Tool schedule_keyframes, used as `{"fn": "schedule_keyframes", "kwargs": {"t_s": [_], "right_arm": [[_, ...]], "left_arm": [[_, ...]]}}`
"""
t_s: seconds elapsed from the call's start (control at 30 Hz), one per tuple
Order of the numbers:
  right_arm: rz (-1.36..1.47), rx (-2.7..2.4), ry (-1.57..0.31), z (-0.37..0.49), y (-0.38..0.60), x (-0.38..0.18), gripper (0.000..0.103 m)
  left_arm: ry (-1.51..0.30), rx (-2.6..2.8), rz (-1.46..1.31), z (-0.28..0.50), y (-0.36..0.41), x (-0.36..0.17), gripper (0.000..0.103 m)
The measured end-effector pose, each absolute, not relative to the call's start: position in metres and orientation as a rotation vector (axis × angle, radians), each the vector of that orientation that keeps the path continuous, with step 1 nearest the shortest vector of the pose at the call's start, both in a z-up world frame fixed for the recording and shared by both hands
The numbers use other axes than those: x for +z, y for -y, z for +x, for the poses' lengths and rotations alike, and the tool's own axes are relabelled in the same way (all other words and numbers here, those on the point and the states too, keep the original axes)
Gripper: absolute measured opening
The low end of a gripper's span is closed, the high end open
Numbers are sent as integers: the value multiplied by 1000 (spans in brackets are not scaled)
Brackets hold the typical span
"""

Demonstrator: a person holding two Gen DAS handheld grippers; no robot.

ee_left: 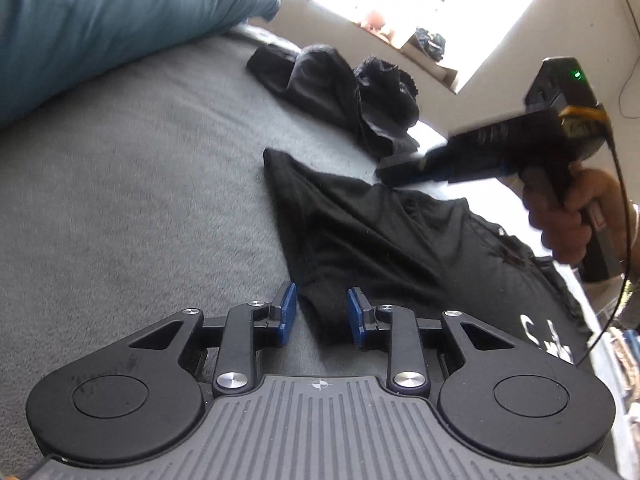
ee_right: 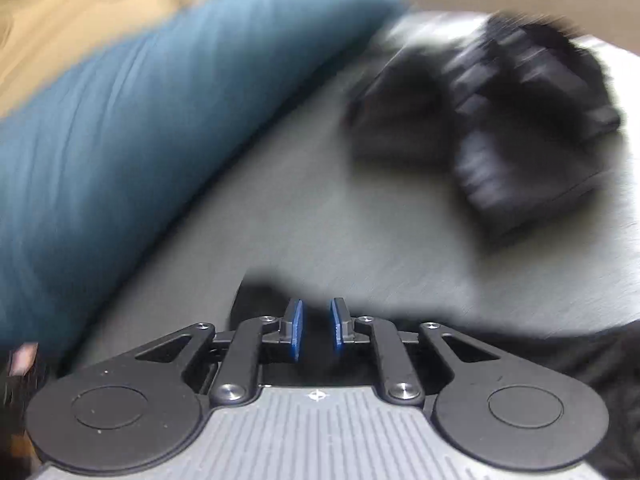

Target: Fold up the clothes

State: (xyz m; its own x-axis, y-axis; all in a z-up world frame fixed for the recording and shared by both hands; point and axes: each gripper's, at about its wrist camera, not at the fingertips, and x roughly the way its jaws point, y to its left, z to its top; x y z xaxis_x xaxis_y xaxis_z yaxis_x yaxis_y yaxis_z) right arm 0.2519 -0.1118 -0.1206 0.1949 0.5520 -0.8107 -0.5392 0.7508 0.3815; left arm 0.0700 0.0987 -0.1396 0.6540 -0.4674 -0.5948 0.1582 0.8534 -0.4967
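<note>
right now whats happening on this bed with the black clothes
A person is folding clothes on a grey blanket with a handheld gripper in each hand. The left gripper has a corner of a black garment between its parted fingers, though whether the pads press on it is unclear. The right gripper, blurred with motion, has dark cloth at its narrowly parted fingers. A pile of black clothes lies beyond, beside a blue pillow.

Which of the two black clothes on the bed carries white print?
The black garment spread out nearest the left gripper has white print on its right part. The crumpled black pile farther back, toward the window, shows no print.
</note>
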Motion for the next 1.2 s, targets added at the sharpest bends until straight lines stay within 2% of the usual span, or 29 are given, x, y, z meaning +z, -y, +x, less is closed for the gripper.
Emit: {"fn": "schedule_keyframes", "kwargs": {"t_s": [0.1,0.2,0.3,0.33,0.43,0.47,0.53,0.63,0.87,1.03,1.2], "right_arm": [[-92,726,-1215,253,88,-146,14],[75,637,-1099,268,84,-156,13],[273,538,-1078,279,94,-160,14],[313,532,-1082,280,100,-158,15],[314,529,-1083,271,118,-145,16],[313,532,-1085,267,129,-140,16],[313,536,-1090,258,150,-129,16],[307,512,-1086,242,178,-115,16],[315,491,-1099,219,196,-103,16],[227,558,-1132,206,184,-98,17],[133,569,-1149,193,177,-95,17]], "left_arm": [[-804,-385,-413,68,-99,-139,29],[-808,-400,-407,64,-99,-140,30],[-814,-405,-434,66,-100,-142,34],[-818,-408,-455,68,-100,-143,37],[-823,-402,-488,71,-98,-145,37],[-822,-395,-482,71,-96,-145,36],[-836,-377,-440,70,-90,-144,5],[-852,-361,-436,65,-91,-135,3],[-945,-308,-461,66,-101,-136,4],[-954,-285,-477,67,-101,-134,8],[-931,-206,-370,63,-105,-119,15]]}}
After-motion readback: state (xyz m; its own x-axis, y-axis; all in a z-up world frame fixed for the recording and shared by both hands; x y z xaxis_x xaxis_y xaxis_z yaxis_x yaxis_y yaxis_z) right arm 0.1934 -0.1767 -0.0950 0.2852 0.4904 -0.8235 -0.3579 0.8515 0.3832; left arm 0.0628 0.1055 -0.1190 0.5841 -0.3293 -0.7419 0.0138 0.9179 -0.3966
